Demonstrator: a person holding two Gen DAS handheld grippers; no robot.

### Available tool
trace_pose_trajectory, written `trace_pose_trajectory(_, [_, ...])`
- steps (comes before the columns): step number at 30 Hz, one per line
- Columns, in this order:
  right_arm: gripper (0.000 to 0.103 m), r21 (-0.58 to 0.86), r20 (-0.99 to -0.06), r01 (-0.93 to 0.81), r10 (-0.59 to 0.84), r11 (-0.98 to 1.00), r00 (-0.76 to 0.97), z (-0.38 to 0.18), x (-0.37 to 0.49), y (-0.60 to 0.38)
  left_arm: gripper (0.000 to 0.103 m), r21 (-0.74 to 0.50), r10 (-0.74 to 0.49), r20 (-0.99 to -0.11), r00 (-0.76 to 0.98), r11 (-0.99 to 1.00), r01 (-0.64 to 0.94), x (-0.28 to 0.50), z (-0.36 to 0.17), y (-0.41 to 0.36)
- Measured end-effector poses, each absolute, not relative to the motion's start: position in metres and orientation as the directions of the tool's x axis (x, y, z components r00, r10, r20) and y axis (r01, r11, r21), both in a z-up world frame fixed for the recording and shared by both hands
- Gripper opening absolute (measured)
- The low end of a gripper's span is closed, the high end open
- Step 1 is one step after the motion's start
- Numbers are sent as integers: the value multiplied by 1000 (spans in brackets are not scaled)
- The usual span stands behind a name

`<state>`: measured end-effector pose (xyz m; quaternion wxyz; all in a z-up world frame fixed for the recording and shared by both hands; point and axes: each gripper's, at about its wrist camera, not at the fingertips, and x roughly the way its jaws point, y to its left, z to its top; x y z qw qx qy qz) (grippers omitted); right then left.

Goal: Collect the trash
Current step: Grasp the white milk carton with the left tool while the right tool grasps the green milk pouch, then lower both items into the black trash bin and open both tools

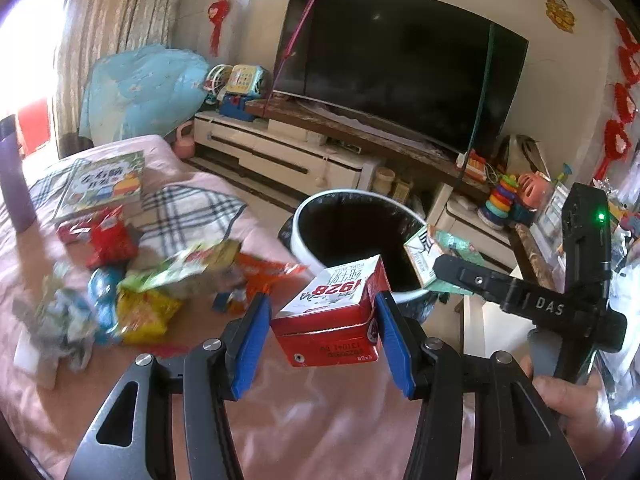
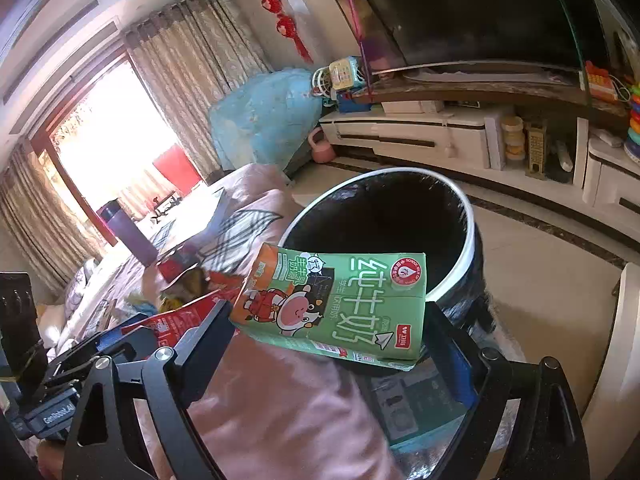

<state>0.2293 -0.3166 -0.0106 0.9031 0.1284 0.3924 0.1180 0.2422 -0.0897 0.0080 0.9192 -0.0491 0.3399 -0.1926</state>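
My left gripper [image 1: 324,324] is shut on a red and white milk carton [image 1: 332,312], held above the pink sofa cover near the bin's rim. My right gripper [image 2: 332,320] is shut on a green milk carton [image 2: 336,304], held at the rim of the white bin with a black liner [image 2: 460,264]. The bin also shows in the left wrist view [image 1: 304,224], with the right gripper and its green carton [image 1: 424,256] over its right edge. A pile of snack wrappers [image 1: 152,292] lies on the cover to the left.
A children's book [image 1: 100,184] and a plaid cloth [image 1: 188,212] lie on the pink cover. A purple bottle [image 2: 132,232] stands further back. A TV [image 1: 400,64] sits on a white cabinet [image 2: 420,140] beyond the bin. Tiled floor [image 2: 540,280] surrounds the bin.
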Motion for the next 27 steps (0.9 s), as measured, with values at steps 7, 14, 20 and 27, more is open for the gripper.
trace_pose_trajectory(7, [93, 308, -694, -104, 298, 946, 655, -11, 258, -333, 52, -202, -387, -604, 697, 920, 336, 280, 8, -116])
trace_pose_trajectory(14, [93, 304, -710, -100, 295, 948, 639, -16, 277, -347, 52, -162, -360, -620, 697, 928, 336, 317, -1, -139])
trace_pose_trajectory(20, [93, 304, -720, -106, 302, 947, 625, -18, 291, -351, 52, -157, -351, -634, 689, 931, 330, 335, -7, -146])
trace_pose_trajectory(27, [93, 294, -736, -112, 300, 949, 606, -24, 303, -351, 52, -153, -353, -642, 681, 929, 337, 348, -12, -155])
